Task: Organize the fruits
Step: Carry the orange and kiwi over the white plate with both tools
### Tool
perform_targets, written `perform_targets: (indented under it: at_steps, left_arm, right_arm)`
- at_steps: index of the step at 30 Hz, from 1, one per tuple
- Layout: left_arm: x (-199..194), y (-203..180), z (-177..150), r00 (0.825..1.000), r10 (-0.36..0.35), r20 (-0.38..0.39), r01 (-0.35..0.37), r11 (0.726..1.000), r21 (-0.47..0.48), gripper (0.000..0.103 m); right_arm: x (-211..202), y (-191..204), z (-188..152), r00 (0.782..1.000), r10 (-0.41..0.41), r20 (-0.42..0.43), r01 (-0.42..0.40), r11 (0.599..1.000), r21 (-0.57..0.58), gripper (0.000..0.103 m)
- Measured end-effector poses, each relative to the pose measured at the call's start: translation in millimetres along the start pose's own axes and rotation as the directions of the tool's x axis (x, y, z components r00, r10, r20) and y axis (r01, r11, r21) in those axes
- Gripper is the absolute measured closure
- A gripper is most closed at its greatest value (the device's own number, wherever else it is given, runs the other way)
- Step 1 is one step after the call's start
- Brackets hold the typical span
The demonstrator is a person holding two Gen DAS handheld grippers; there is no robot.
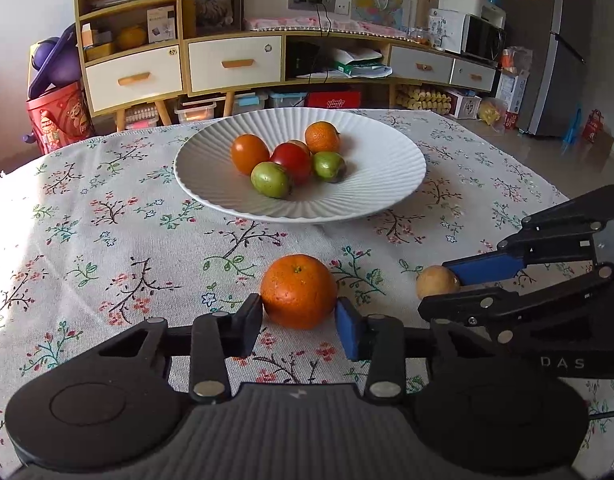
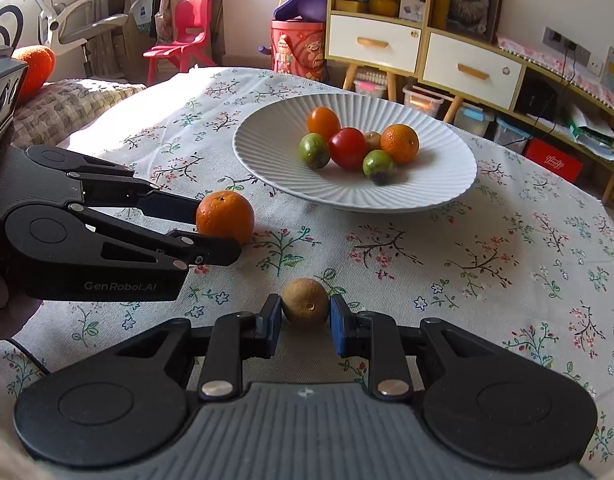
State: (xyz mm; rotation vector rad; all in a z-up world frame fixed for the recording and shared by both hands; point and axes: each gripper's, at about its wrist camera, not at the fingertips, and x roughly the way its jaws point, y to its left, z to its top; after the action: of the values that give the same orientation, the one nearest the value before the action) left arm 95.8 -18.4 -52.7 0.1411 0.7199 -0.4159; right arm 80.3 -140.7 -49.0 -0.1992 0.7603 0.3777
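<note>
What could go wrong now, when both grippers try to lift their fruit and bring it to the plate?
1. The orange is round and the left gripper has only its tips beside it, so it may roll out across the tablecloth.
2. The kiwi sits at the very tips of the right gripper; a weak grip could drop it.
3. The white plate already holds a tight cluster of fruit, so a hard release may scatter them.
</note>
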Motion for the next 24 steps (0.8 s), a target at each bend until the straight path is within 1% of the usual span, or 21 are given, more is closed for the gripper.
perform_targets:
  at_steps: [6, 12, 18, 24]
  left_arm:
    - [-3.4, 2.8, 0.6, 1.0, 0.01, -0.013, -0.01, 1.0, -0.007, 0.078]
    - [-11.1, 4.9, 3.6, 1.0, 0.012, -0.019, -0.012, 1.0, -0.021, 0.078]
    - [-19.0, 3.9, 12.3, 1.0, 0.005, -0.001, -0.005, 1.0, -0.029, 0.078]
    - [-20.4, 2.6, 25.5, 1.0, 0.007, 0.02, -0.006, 0.999, -0.035, 0.078]
  right_arm:
    - [0.1, -0.5, -0.5, 1.0, 0.002, 0.001, -0.002, 1.0, 0.0, 0.08]
    - [-3.5, -3.6, 5.8, 1.0, 0.002, 0.021, -0.002, 1.0, 0.007, 0.08]
    - [-10.1, -7.8, 14.9, 0.999, -0.005, 0.054, 0.004, 1.0, 0.013, 0.08]
    - [-11.2, -16.5, 31.1, 0.995, -0.043, 0.092, 0.041, 0.999, 0.027, 0.08]
